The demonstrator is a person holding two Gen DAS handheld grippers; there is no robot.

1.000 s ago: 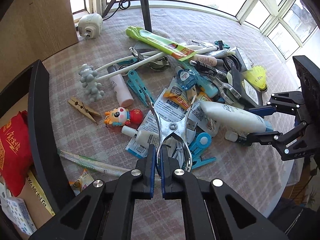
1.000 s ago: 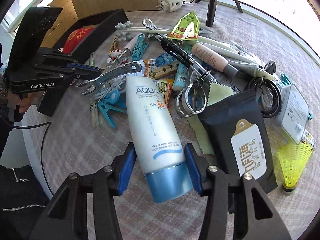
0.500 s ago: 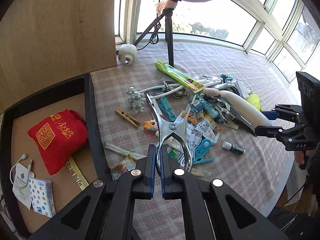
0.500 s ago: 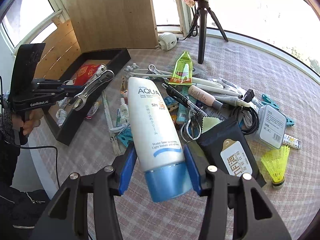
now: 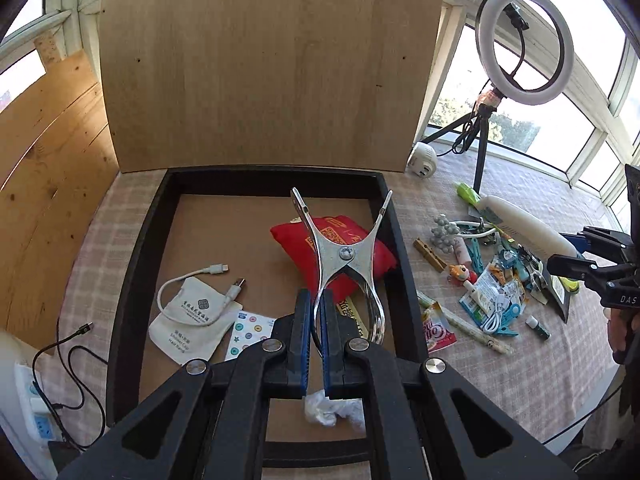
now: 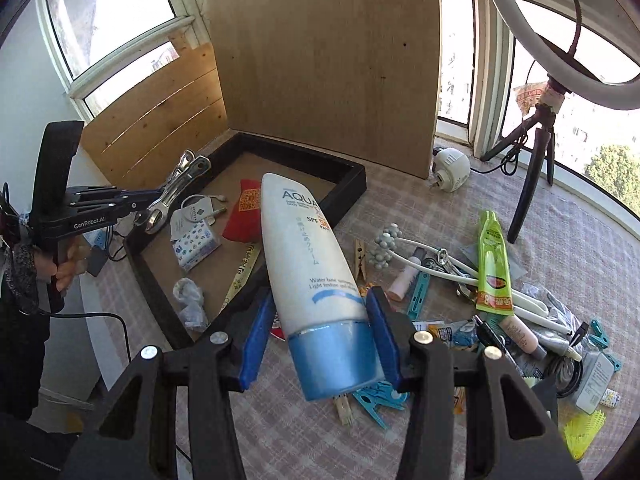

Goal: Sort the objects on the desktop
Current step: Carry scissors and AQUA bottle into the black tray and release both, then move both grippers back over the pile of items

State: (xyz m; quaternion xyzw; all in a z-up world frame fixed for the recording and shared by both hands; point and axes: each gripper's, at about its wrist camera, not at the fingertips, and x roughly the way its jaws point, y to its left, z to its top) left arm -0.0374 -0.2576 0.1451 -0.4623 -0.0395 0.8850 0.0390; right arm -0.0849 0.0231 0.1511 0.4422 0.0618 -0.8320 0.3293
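My left gripper (image 5: 314,300) is shut on one handle of a large steel spring clip (image 5: 346,254). It holds the clip in the air above the black tray (image 5: 136,240), over a red pouch (image 5: 372,256). The right wrist view shows the same left gripper (image 6: 160,197) and steel clip (image 6: 178,186) over the tray's near-left corner. My right gripper (image 6: 320,304) is shut on a white sunscreen tube (image 6: 304,248) just above its blue cap. The tube is lifted and points towards the black tray (image 6: 352,178). From the left wrist the right gripper (image 5: 568,248) and white tube (image 5: 524,224) hang over the pile.
The tray holds a white drawstring bag with a cable (image 5: 192,320), a sticker sheet (image 5: 246,332) and crumpled plastic (image 5: 332,408). A pile of clips, tubes and packets (image 6: 480,304) covers the checked cloth on the right. A wooden board (image 5: 272,64) stands behind the tray, a ring-light tripod (image 6: 532,168) at the back right.
Both grippers rose and swung left from the pile towards the tray. The left one now holds the clip over the tray. The right one has lifted the tube off the table.
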